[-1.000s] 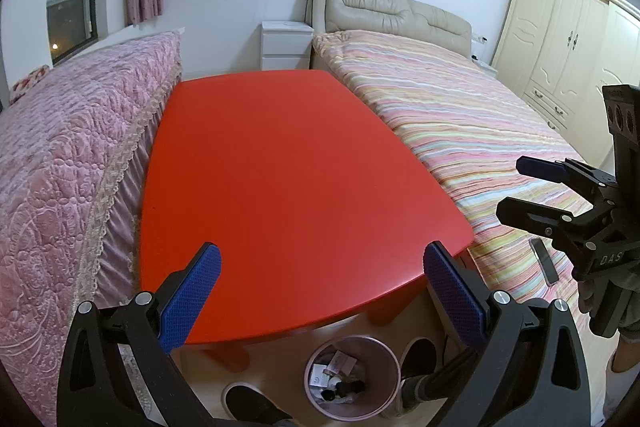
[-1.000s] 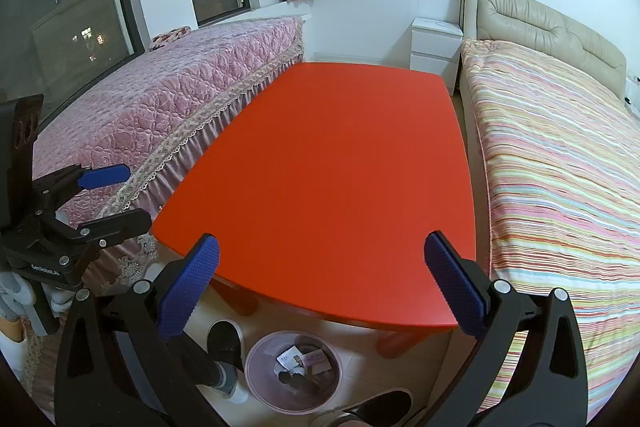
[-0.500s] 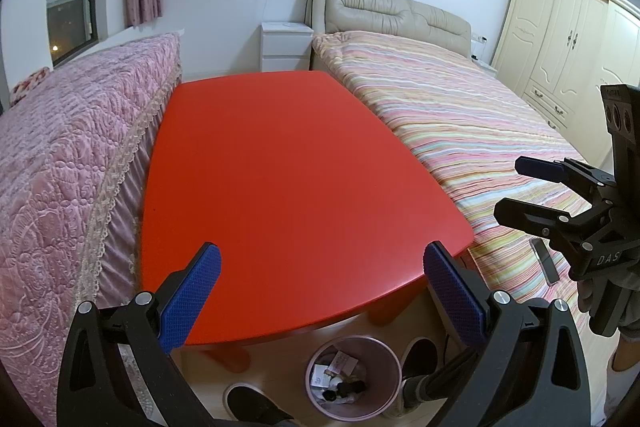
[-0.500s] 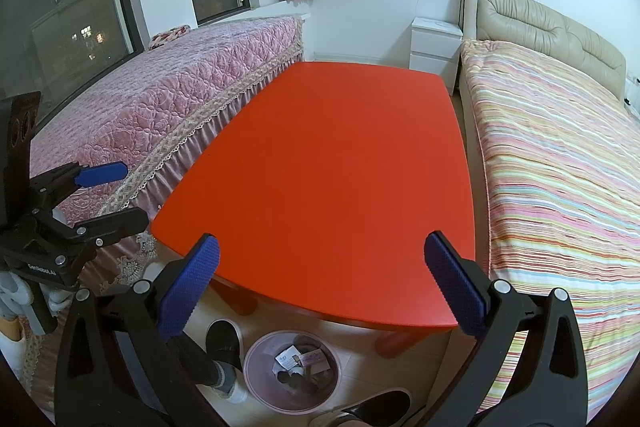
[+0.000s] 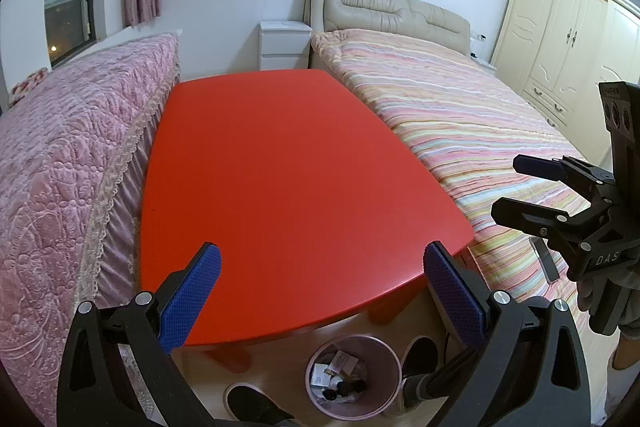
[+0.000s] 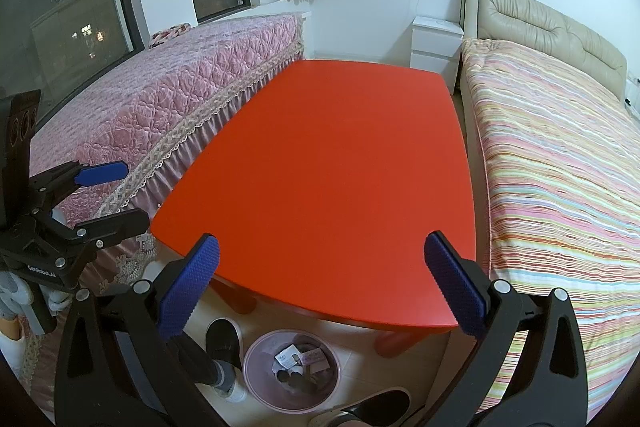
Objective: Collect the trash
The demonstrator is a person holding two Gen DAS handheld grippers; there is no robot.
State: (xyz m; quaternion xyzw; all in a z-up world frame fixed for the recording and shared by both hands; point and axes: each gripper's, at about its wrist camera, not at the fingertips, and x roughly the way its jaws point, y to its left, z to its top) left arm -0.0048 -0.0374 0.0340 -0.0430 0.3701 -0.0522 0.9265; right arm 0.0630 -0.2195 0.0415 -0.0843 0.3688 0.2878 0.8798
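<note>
A pink trash bin (image 5: 353, 375) stands on the floor under the near edge of the red table (image 5: 280, 179); it holds paper scraps and small dark items. It also shows in the right wrist view (image 6: 292, 367). My left gripper (image 5: 320, 291) is open and empty, held above the table's near edge. My right gripper (image 6: 322, 285) is open and empty at about the same height. Each gripper shows in the other's view: the right one (image 5: 520, 187) at the right, the left one (image 6: 108, 195) at the left. The red table top (image 6: 328, 179) bears nothing.
A pink quilted bed (image 5: 60, 163) lies left of the table, a striped bed (image 5: 472, 123) right. A white nightstand (image 5: 284, 43) and a cream wardrobe (image 5: 568, 39) stand at the back. The person's dark slippers (image 6: 224, 339) are beside the bin. A dark flat object (image 5: 544, 259) lies on the striped bed.
Almost nothing: both grippers stay open and empty; the views have shifted only very slightly.
</note>
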